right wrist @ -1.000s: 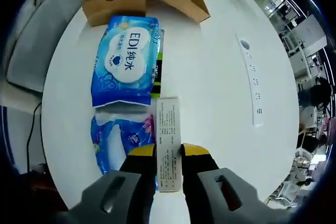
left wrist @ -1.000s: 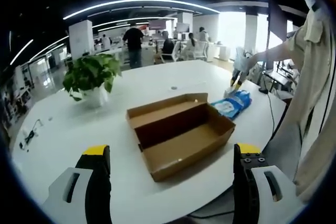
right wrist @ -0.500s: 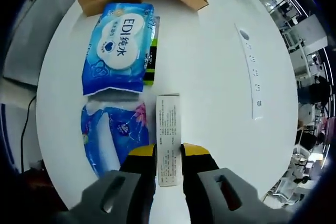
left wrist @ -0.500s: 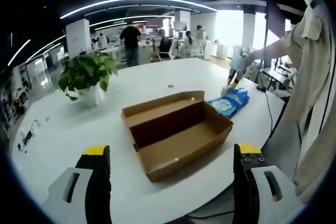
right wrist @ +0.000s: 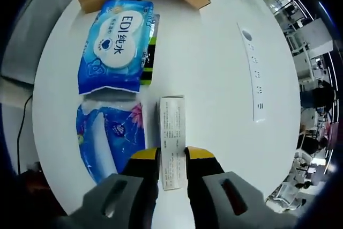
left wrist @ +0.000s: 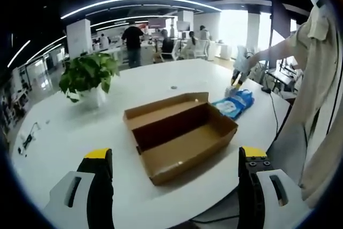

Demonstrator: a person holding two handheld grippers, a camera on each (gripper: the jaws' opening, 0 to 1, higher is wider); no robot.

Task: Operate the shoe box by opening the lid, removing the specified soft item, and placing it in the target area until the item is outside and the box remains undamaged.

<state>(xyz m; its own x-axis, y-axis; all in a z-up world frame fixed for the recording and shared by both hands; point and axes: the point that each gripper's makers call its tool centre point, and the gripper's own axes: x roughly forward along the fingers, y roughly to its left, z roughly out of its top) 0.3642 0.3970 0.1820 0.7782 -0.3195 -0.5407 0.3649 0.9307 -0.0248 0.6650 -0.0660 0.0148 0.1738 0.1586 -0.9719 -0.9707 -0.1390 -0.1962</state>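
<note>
In the left gripper view, my left gripper (left wrist: 174, 186) hangs with its jaws spread wide and nothing between them, above the near edge of the white table (left wrist: 64, 132), facing the shoe box (left wrist: 179, 132), which sits open with its lid folded back and its inside bare as far as I can see. Beyond the box lies a blue pack (left wrist: 236, 104), with my right gripper (left wrist: 238, 81) over it at the end of my outstretched arm; a potted plant (left wrist: 88, 79) stands well apart on the left. In the right gripper view, my right gripper (right wrist: 172, 159) is clamped on a small white carton (right wrist: 172, 140) printed with fine text, its far end reaching out over the table. Just beside it lie a blue tissue pack (right wrist: 110, 138) and, beyond that, the wet-wipes pack (right wrist: 115, 44), with a corner of the box at the top and a white power strip (right wrist: 253, 73) off to the right. The packs look light, soft and slick in their plastic film; I judge a pinch across the middle safest, firm enough not to slip. The carton seems light and easily crushed.
</note>
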